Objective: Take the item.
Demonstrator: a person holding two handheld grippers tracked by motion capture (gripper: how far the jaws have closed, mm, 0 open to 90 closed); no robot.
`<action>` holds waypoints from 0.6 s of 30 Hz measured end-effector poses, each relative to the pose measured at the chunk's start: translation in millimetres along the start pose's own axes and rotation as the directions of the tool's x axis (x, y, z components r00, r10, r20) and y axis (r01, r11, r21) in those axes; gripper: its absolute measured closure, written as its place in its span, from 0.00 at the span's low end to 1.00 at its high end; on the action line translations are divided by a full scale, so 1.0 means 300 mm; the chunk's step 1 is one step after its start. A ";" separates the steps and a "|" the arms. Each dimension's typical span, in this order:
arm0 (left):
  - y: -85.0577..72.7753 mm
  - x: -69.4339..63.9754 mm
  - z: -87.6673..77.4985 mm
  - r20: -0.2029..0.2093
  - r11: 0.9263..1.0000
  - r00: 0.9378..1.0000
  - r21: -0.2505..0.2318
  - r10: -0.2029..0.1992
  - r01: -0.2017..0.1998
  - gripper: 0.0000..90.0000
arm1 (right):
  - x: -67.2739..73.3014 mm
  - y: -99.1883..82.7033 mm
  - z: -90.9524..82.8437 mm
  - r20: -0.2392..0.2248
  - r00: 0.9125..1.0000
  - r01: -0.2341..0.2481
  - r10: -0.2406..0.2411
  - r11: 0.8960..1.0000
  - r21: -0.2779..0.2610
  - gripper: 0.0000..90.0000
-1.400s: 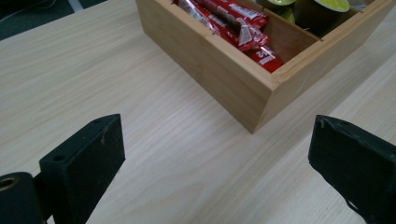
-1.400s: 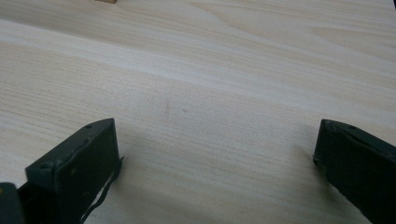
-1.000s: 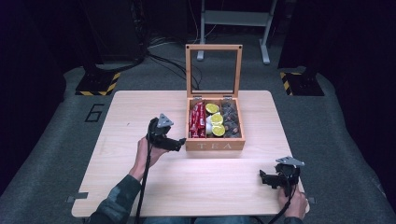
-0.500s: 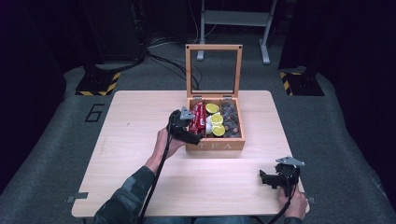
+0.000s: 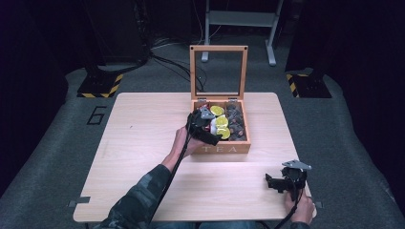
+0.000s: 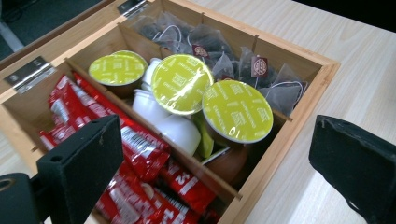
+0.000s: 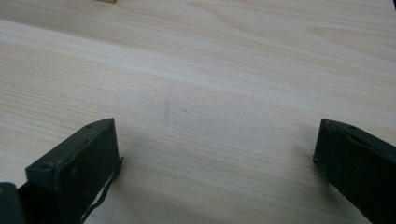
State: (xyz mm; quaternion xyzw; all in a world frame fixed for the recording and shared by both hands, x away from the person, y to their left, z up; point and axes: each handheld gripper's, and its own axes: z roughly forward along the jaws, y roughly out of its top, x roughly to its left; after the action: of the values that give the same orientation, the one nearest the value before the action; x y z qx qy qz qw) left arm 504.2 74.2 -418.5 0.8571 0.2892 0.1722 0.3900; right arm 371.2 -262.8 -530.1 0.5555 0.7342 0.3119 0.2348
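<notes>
A wooden tea box [image 5: 224,149] stands at the table's middle back with its glass lid [image 5: 218,71] upright. Inside lie red sachets [image 6: 140,154] on the left, green-lidded capsules [image 6: 236,111] in the middle row and dark tea bags [image 6: 224,46] on the far side. My left gripper [image 5: 212,131] hovers over the box's left and middle compartments. Its jaws are open [image 6: 215,177], one over the red sachets and one past the box's front wall [image 6: 289,135], holding nothing. My right gripper [image 5: 273,183] rests near the table's front right corner, open [image 7: 215,172] over bare wood.
The light wooden table [image 5: 143,124] has free room left of the box and along the front. Dark floor with cables, a metal stand [image 5: 239,19] and yellow-black striped bases [image 5: 100,86] lie beyond the far edge.
My left gripper has moved right, from the tabletop beside the box to above the box's compartments. The right gripper has stayed still.
</notes>
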 end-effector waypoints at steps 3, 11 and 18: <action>0.015 -0.009 0.022 0.003 1.000 1.000 0.009 0.013 -0.013 0.04 | 0.000 0.000 0.000 0.000 1.000 0.000 0.000 1.000 0.000 0.00; 0.024 -0.022 0.081 0.010 0.999 0.999 0.036 0.037 -0.037 0.12 | 0.000 0.000 0.000 0.000 1.000 0.000 0.000 1.000 0.000 0.00; 0.026 -0.038 0.114 0.005 0.997 0.998 0.048 0.056 -0.056 0.17 | 0.001 0.000 0.000 0.000 1.000 -0.003 0.003 1.000 0.001 0.00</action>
State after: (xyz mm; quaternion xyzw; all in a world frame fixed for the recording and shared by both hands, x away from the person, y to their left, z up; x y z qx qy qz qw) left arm 516.0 43.3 -435.1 0.8743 0.2685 0.1747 0.3647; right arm 371.1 -262.6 -530.0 0.5567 0.7335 0.3119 0.2340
